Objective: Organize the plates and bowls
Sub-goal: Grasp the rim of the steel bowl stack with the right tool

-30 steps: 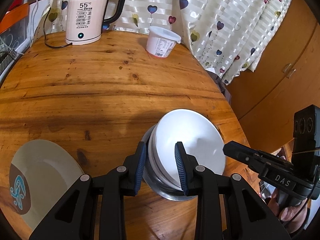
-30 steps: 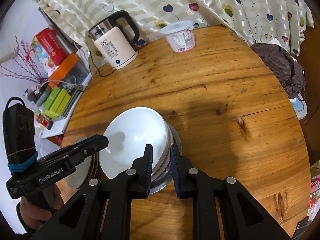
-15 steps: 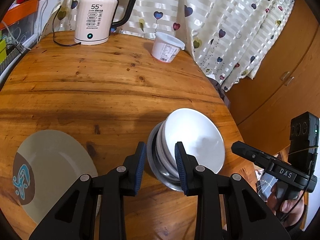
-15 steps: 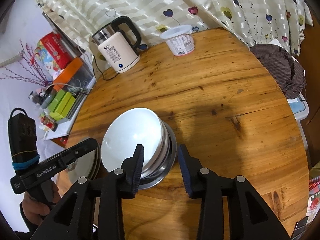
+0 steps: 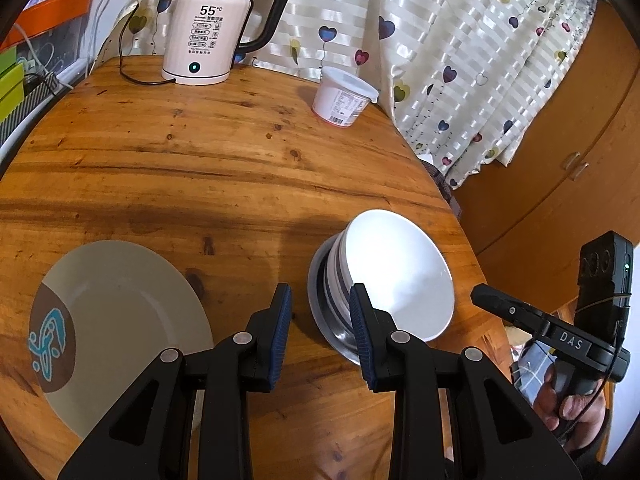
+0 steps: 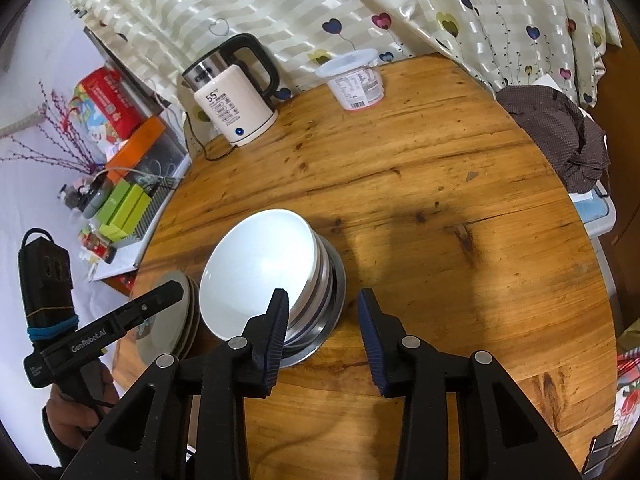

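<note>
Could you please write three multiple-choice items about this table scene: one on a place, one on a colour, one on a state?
1. Where does the white bowl sit?
A. nested on top of the bowl stack
B. on the plate
C. beside the kettle

2. What colour is the patch on the plate?
A. red
B. brown with a blue design
C. plain green

3. How does the right gripper stand?
A. shut on the bowl
B. open, holding nothing
C. shut on the plate

Answers: 1 A, it tops the stack in the steel bowl. 2 B, seen at the plate's left edge. 3 B, bare table between its jaws.

Both hand-held grippers (image 5: 320,328) (image 6: 323,334) open, empty
</note>
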Motion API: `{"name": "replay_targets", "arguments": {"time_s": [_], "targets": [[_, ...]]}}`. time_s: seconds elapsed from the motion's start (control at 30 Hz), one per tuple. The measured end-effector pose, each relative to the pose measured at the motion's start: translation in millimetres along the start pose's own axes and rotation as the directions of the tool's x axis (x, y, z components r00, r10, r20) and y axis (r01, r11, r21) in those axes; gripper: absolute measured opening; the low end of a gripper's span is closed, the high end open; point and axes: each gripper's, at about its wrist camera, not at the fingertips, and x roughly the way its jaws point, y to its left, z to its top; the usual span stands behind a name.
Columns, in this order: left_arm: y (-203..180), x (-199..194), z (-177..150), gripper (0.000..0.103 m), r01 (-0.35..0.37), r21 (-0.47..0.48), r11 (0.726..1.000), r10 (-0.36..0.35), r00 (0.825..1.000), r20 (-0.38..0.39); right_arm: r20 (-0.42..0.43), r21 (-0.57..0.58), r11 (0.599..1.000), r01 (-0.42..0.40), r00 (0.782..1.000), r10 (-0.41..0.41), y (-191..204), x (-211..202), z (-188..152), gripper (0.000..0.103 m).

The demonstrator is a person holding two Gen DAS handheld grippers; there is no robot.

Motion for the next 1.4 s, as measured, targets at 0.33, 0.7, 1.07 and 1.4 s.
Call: {"name": "replay_targets", "arguments": {"time_s": [0.33, 0.7, 1.07, 1.4], "targets": [[2, 6, -10, 0.031, 0.010, -0.015, 1.000, -0.011, 0.999, -0.034, -0.035, 0.010, 1.000, -0.008, 0.999, 0.009, -3, 7, -7, 0.036], [2, 10, -15, 0.031, 0.017, -0.023, 1.000, -0.018, 0.998, -0.056, -0.059, 0.021, 1.000, -0.015, 0.998, 0.016, -5, 12, -10, 0.036], [4, 17, -19, 0.031, 0.020, -0.037, 0.999, -0.023, 0.996, -0.085, -0.080, 0.036, 0.999, -0.032, 0.996, 0.035, -7, 19, -13, 0.036], [6, 24, -21, 0.031, 0.024, -0.049, 0.998, -0.029, 0.994, -0.108, -0.097, 0.038, 0.999, -0.036, 0.995, 0.039, -8, 26, -14, 0.028]]}}
